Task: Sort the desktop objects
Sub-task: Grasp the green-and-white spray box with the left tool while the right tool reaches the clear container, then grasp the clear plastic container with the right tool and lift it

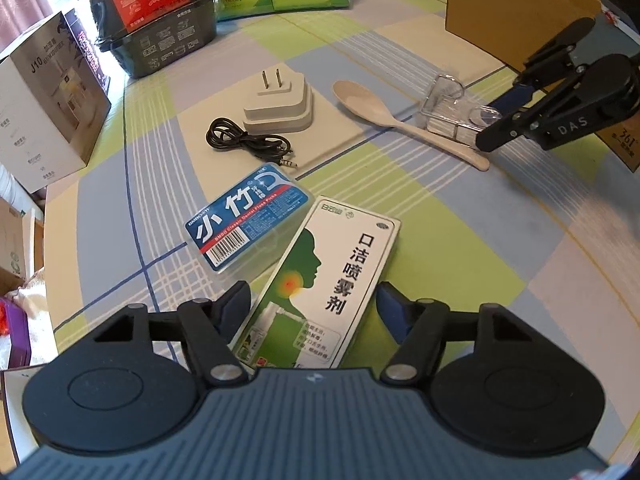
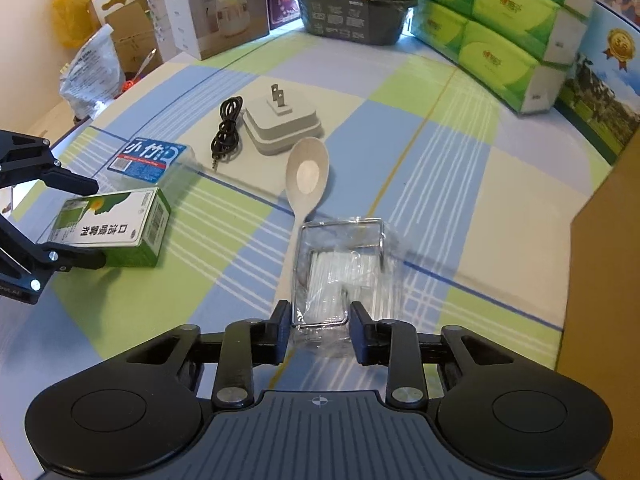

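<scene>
The left gripper (image 1: 314, 304) stands spread wide, its fingers on either side of the near end of the mouth-spray box (image 1: 320, 284), which lies flat on the checked tablecloth (image 1: 460, 240); whether the pads touch it is hard to tell. At 11 o'clock from that box, just beside it, lies the blue dental floss pick case (image 1: 248, 226). Farther off at 12 o'clock sit a coiled black audio cable (image 1: 244, 142) and a white plug adapter (image 1: 280, 110), prongs up. In the right wrist view the right gripper (image 2: 319, 330) is also parted, flanking the near edge of a clear plastic box of white sticks (image 2: 344, 272); contact cannot be judged. A beige spoon (image 2: 306, 184) lies against that box's left side, its handle partly hidden behind it. Green tissue packs (image 2: 496, 36) and a cardboard box (image 1: 508, 12) edge the table, cut off by the frame.
</scene>
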A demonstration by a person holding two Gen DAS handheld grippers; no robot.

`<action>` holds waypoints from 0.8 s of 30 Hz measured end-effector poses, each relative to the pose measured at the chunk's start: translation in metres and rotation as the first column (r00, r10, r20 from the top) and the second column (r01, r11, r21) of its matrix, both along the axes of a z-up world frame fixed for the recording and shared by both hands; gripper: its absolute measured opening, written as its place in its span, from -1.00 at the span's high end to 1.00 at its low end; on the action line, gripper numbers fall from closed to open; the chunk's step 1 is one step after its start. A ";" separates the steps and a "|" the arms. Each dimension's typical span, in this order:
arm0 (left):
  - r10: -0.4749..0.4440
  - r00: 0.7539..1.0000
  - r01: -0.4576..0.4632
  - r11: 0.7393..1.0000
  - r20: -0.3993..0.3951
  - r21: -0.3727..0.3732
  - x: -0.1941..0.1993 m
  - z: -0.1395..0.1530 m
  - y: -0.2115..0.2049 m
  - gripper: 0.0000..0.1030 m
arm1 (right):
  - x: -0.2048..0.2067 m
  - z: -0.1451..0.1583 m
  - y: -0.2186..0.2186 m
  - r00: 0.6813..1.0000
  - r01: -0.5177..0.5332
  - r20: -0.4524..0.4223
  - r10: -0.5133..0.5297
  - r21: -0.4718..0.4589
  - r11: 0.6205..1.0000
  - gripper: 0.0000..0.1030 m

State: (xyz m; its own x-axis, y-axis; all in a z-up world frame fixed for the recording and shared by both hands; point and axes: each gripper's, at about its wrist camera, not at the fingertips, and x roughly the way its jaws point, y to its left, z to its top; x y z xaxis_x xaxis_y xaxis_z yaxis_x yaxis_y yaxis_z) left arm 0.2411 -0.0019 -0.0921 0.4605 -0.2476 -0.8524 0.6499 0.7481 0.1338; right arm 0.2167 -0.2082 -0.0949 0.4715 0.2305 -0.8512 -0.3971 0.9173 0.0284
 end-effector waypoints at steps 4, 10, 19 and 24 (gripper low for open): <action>0.066 0.998 -0.066 0.998 -0.018 0.010 -0.014 0.004 -0.005 -0.04 | -0.018 0.006 -0.007 0.998 0.059 -0.036 -0.058 0.007 0.998 0.47; 0.218 0.972 -0.221 0.975 -0.093 -0.018 -0.053 0.011 -0.017 0.01 | -0.070 0.017 -0.021 0.982 0.173 -0.095 -0.165 0.085 0.981 0.47; 0.274 0.962 -0.274 0.959 -0.016 -0.076 -0.134 0.007 -0.039 0.01 | -0.148 0.018 -0.014 0.977 0.213 -0.032 -0.211 0.113 0.971 0.46; 0.302 0.952 -0.295 0.947 0.039 -0.129 -0.152 0.003 -0.036 -0.03 | -0.163 0.009 -0.014 0.971 0.225 0.048 -0.232 0.130 0.966 0.20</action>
State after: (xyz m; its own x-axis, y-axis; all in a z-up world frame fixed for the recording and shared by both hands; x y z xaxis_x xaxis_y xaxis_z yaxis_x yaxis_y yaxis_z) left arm 0.0893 -0.0378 -0.0889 0.5762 -0.1903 -0.7948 0.3880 0.9196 0.0611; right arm 0.0541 -0.2219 -0.0857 0.5748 0.2112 -0.7905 -0.1821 0.9749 0.1280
